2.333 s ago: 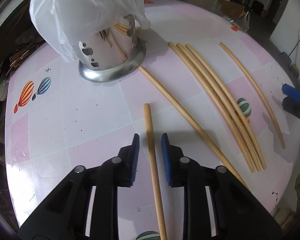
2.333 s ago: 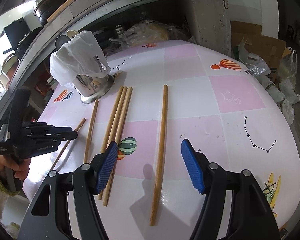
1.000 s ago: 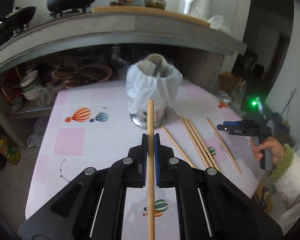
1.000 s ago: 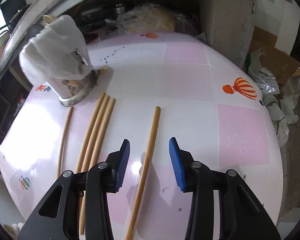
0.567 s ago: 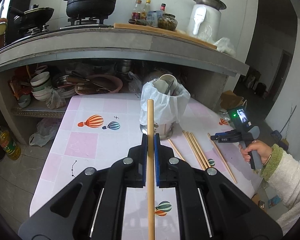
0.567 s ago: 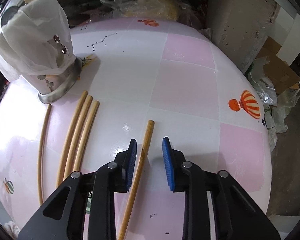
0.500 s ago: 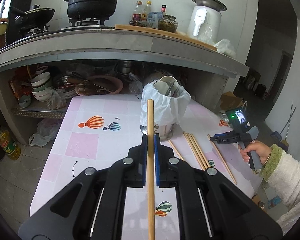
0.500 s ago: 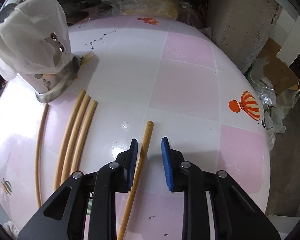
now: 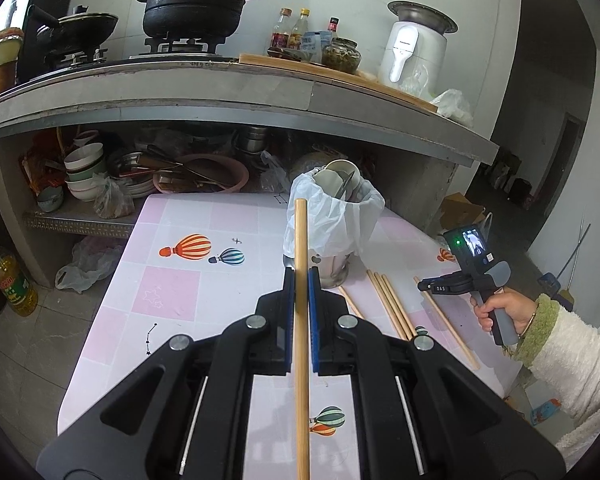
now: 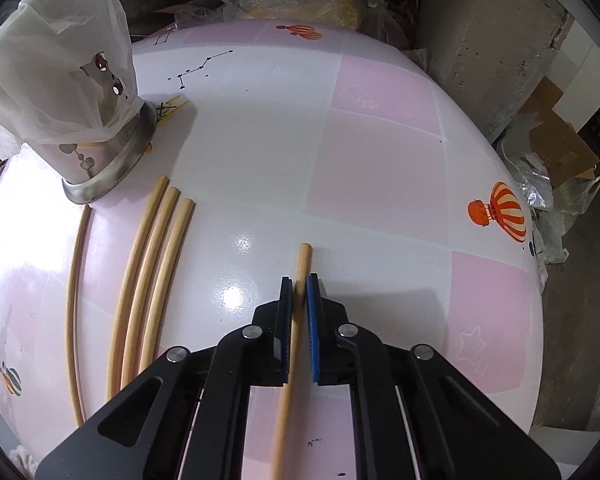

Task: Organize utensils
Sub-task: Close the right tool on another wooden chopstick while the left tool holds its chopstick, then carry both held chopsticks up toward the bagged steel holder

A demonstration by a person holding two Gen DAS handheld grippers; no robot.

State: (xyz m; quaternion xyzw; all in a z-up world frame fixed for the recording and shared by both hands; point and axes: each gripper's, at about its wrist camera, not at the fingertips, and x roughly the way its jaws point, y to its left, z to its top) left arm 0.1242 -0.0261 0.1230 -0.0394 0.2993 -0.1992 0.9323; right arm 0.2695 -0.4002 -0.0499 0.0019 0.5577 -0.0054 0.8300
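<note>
My left gripper [image 9: 301, 276] is shut on a wooden chopstick [image 9: 300, 232], held in the air above the pink checked table [image 9: 172, 292] and pointing toward the steel utensil holder [image 9: 334, 268], which is lined with a white plastic bag. My right gripper [image 10: 298, 284] points down at the table, and its jaws are closing on another chopstick [image 10: 303, 260] that lies flat, near its far end; the blue pads touch both its sides. Three chopsticks [image 10: 152, 272] lie side by side to the left, with a thinner one [image 10: 74, 300] beyond. The holder [image 10: 100, 152] stands at the far left.
A concrete counter [image 9: 260, 92] with a stove, pots and bottles runs behind the table, with bowls and pans on the shelf beneath. An oil bottle [image 9: 10, 280] stands on the floor at the left. Cardboard and plastic bags [image 10: 556, 168] lie past the table's right edge.
The right gripper's jaws have narrowed from wide apart to touching the chopstick on the table, and it came closer to the table. The left gripper has tilted up a little with its chopstick.
</note>
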